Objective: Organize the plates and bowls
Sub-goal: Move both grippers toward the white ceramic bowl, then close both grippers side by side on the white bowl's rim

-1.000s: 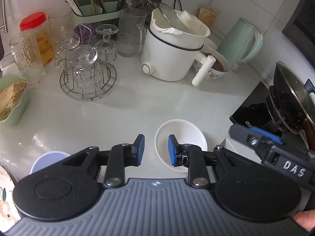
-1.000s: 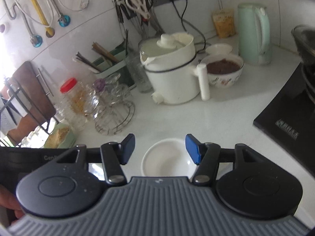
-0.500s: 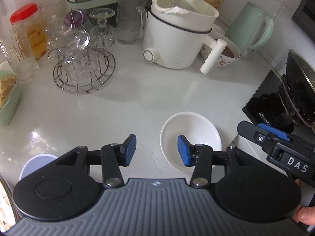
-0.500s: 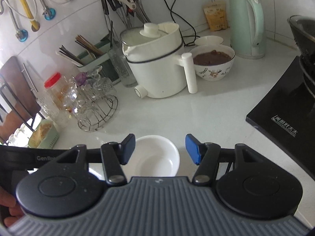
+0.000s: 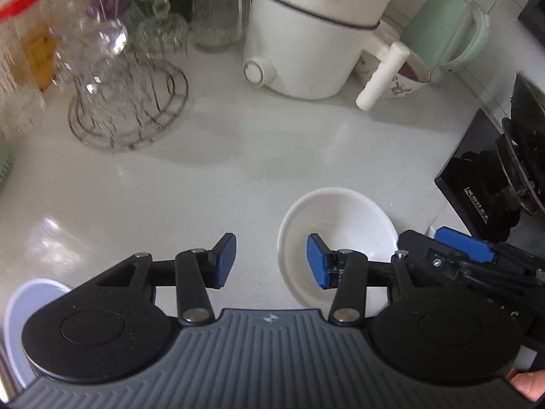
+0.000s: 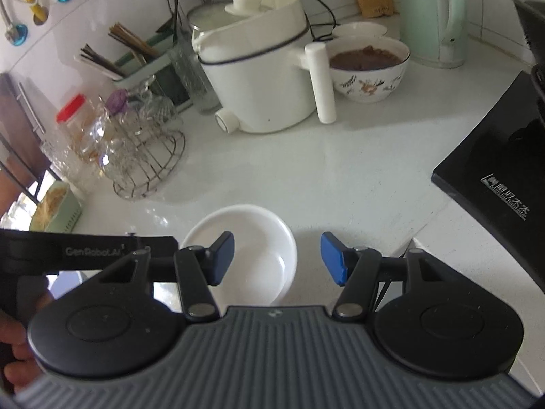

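A small white bowl (image 5: 337, 218) sits empty on the white counter; it also shows in the right wrist view (image 6: 252, 238). My left gripper (image 5: 270, 260) is open and empty, with its right finger over the bowl's left rim. My right gripper (image 6: 277, 259) is open and empty, with its left finger over the bowl and the right rim between the fingers. The right gripper's blue fingertips (image 5: 465, 248) show at the bowl's right side in the left wrist view. A pale lilac plate (image 5: 20, 310) lies at the near left, partly hidden by the left gripper.
A white electric pot (image 5: 313, 44) with a handle, a patterned bowl of brown food (image 6: 369, 68), a green kettle (image 6: 434, 13), a wire rack of glasses (image 5: 126, 92), a red-lidded jar (image 6: 73, 116) and a utensil holder (image 6: 146, 64) line the back. A black stove (image 6: 494, 177) stands right.
Both grippers have moved forward and down toward the white bowl, which looks larger and nearer. The left gripper's fingers have opened wider.
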